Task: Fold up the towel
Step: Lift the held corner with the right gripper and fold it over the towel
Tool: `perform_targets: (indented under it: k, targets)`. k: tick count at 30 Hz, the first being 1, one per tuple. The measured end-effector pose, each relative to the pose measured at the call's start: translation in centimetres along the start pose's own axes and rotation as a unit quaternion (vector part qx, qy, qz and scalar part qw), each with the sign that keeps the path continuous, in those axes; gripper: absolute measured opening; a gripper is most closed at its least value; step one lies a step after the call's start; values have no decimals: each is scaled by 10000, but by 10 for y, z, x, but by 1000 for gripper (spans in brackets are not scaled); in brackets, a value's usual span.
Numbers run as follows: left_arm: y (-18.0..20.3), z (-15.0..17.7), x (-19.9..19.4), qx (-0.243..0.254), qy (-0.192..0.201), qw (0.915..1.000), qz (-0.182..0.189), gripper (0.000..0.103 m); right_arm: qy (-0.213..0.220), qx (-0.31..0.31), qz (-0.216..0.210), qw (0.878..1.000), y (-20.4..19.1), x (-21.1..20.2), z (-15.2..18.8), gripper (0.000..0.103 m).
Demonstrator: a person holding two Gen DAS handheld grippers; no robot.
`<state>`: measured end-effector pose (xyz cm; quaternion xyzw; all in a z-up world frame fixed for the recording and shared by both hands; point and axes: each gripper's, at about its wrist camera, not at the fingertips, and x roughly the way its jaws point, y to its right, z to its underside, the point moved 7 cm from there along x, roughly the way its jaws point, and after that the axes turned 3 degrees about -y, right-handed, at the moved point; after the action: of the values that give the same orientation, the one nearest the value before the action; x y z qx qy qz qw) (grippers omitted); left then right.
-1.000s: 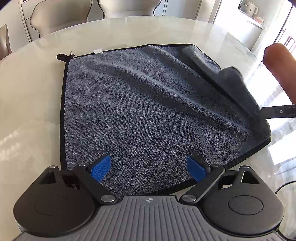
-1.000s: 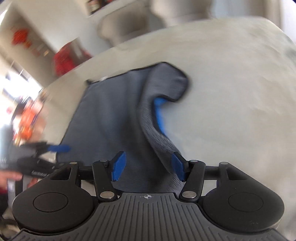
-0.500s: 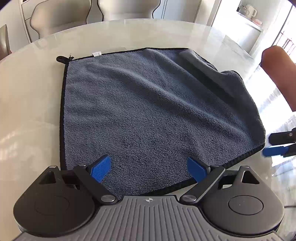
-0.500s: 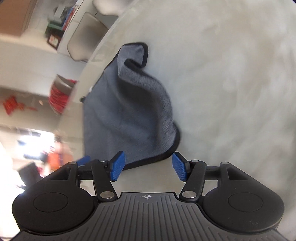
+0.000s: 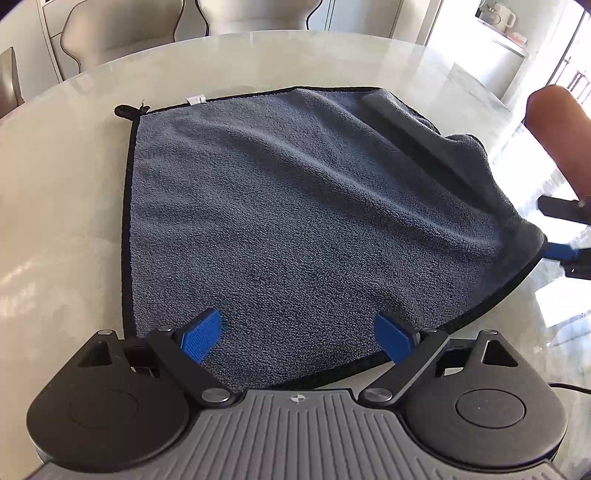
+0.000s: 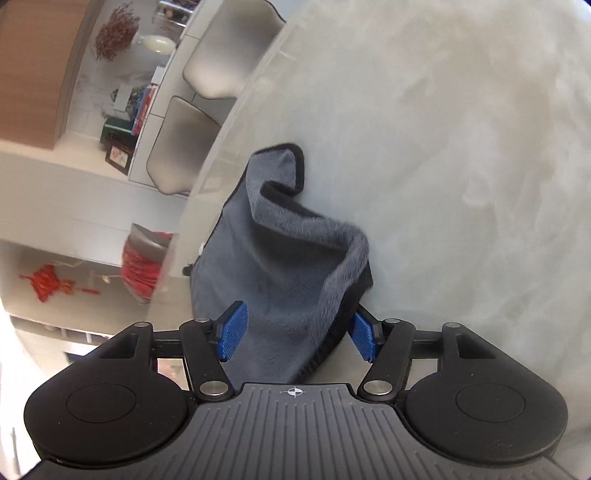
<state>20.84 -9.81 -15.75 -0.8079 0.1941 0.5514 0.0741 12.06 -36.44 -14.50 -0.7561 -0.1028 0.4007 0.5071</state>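
Note:
A grey towel [image 5: 295, 206] with a black hem lies spread on the round glossy table [image 5: 62, 206]. Its far right edge is rumpled and rolled over. My left gripper [image 5: 297, 338] is open and hovers over the towel's near edge, holding nothing. My right gripper [image 6: 297, 332] is open, its jaws either side of the towel's near right corner [image 6: 314, 306], one under the cloth and one over it. It also shows in the left wrist view [image 5: 561, 251] at the towel's right corner.
Cream chairs [image 5: 122, 33] stand behind the table's far edge. A shelf with books and red ornaments [image 6: 144, 266] shows in the right wrist view. A forearm [image 5: 557, 140] is at the right. A cable [image 5: 569, 387] lies near the right table edge.
My right gripper let go of the lifted right edge, dropped to the table, rolled sideways and moved in onto the towel's right corner. The towel settled flatter. My left gripper stayed still.

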Motion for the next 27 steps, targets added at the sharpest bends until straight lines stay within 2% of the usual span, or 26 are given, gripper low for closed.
perform_targets:
  k: [1, 7, 8, 9, 14, 17, 19, 20, 22, 27]
  targets:
    - [-1, 0, 0, -3, -2, 10000, -5, 93, -80, -127, -179, 9997, -7, 0, 0, 61]
    - [-1, 0, -1, 0, -7, 10000, -5, 93, -714, -557, -470, 9948, -37, 39, 7, 62]
    - [0, 1, -2, 22, -2, 10000, 0, 93, -1080, -705, -615, 9897, -49, 53, 14, 62]
    - [1, 1, -2, 41, 7, 10000, 11, 93, -1237, -856, -639, 9866, -57, 56, 19, 62]
    - [10, -4, -9, 132, 182, 9997, 77, 93, -1350, -1371, -639, 9792, -76, 40, 13, 62]
    - [29, -12, -15, 288, 333, 9988, 193, 93, -1056, -1275, -741, 9834, -73, 14, -16, 62]
    - [45, -17, -18, 419, 410, 9979, 277, 93, -752, -1324, -496, 9871, -66, 4, -42, 58]
    - [56, -21, -19, 521, 460, 9971, 303, 93, -608, -1352, -368, 9883, -62, -1, -56, 52]
    - [72, -26, -17, 704, 564, 9957, 188, 93, -566, -1394, -105, 9886, -48, 4, -81, 43]
    - [105, -35, -9, 1182, 717, 9900, -272, 93, -997, -1107, -94, 9888, -24, 37, -103, 42]
